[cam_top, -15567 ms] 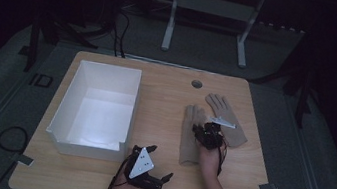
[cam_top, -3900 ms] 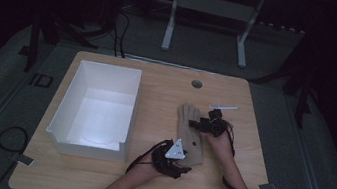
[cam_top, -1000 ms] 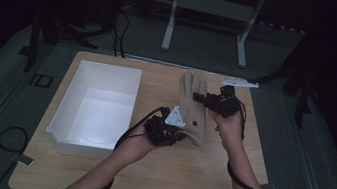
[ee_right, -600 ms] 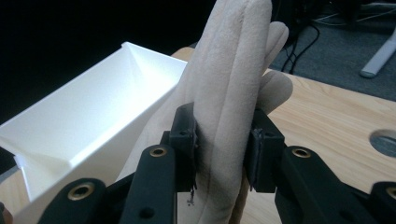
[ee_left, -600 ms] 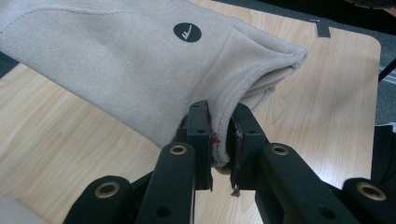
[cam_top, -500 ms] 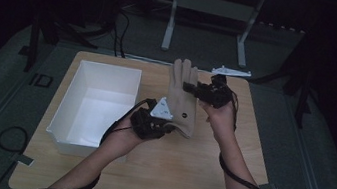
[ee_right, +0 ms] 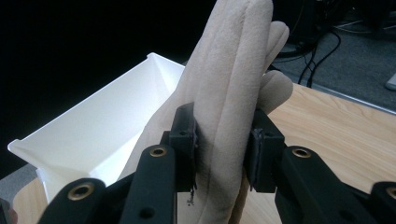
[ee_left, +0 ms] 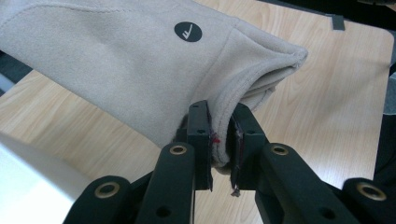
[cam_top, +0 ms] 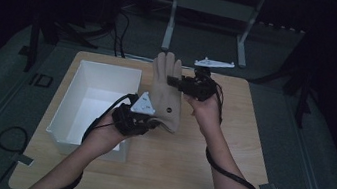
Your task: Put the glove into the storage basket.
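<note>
A beige glove (cam_top: 165, 93) hangs in the air over the wooden table (cam_top: 233, 155), fingers pointing away from the person. My left gripper (cam_top: 154, 121) is shut on its cuff; in the left gripper view the two pads pinch the folded cuff edge (ee_left: 223, 122) of the glove (ee_left: 116, 60), which carries a round black tick mark. My right gripper (cam_top: 171, 81) is shut across the glove's fingers; in the right gripper view those fingers (ee_right: 231, 88) stand upright between its jaws, the gripper (ee_right: 223, 133) clamped on them.
An open white box (cam_top: 110, 67) stands on the table's left half, just left of the glove, also seen as the box (ee_right: 88, 128) behind the glove. Bare wood (ee_left: 327, 93) lies under and right of the hands. A metal stand (cam_top: 209, 9) and cables are beyond the far edge.
Both hands have carried the glove up and to the left, from the table's right middle toward the white box. Both grips have held throughout.
</note>
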Demonstrator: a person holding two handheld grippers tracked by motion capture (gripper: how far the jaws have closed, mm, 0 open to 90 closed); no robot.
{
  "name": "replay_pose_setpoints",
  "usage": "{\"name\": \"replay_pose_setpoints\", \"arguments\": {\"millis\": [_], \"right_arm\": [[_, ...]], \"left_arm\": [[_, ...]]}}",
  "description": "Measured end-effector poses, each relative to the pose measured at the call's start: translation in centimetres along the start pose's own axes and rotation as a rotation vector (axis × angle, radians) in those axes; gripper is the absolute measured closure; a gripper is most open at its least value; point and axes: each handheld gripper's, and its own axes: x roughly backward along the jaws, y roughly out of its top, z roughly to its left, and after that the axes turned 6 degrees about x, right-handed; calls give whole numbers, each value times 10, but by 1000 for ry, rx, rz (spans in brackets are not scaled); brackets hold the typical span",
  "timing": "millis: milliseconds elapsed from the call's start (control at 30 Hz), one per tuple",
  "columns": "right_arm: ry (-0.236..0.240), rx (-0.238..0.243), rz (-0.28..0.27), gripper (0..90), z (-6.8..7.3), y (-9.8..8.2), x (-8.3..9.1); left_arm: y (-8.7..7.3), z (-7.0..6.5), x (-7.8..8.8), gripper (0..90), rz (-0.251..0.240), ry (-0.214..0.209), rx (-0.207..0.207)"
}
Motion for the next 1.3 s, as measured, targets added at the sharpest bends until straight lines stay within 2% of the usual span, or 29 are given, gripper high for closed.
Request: {"name": "replay_pose_setpoints", "arguments": {"millis": [167,433,567,833,867,1033,1100,1133,1200,1300], "right_arm": [[19,4,-14,682,8,7,-8],[42,42,-8,682,29,24,-27],[64,36,-6,682,35,28,-35],[96,43,7,682,53,36,-64],[102,46,9,682,56,37,-69],[130,50,15,682,70,41,-87],[142,51,19,682,74,42,-95],[149,50,23,682,77,43,-100],[154,51,32,682,81,43,-108],[165,50,44,682,85,43,-117]], "left_arm": [[-6,6,13,812,0,22,9],[-17,14,30,812,-5,51,28],[-24,19,40,812,-7,72,38],[-44,31,57,812,5,105,72],[-51,34,62,812,5,116,88],[-66,42,75,812,17,143,117],[-68,43,77,812,20,146,119],[-73,45,81,812,23,155,129],[-80,46,84,812,25,183,129],[-89,47,85,813,27,204,130]]}}
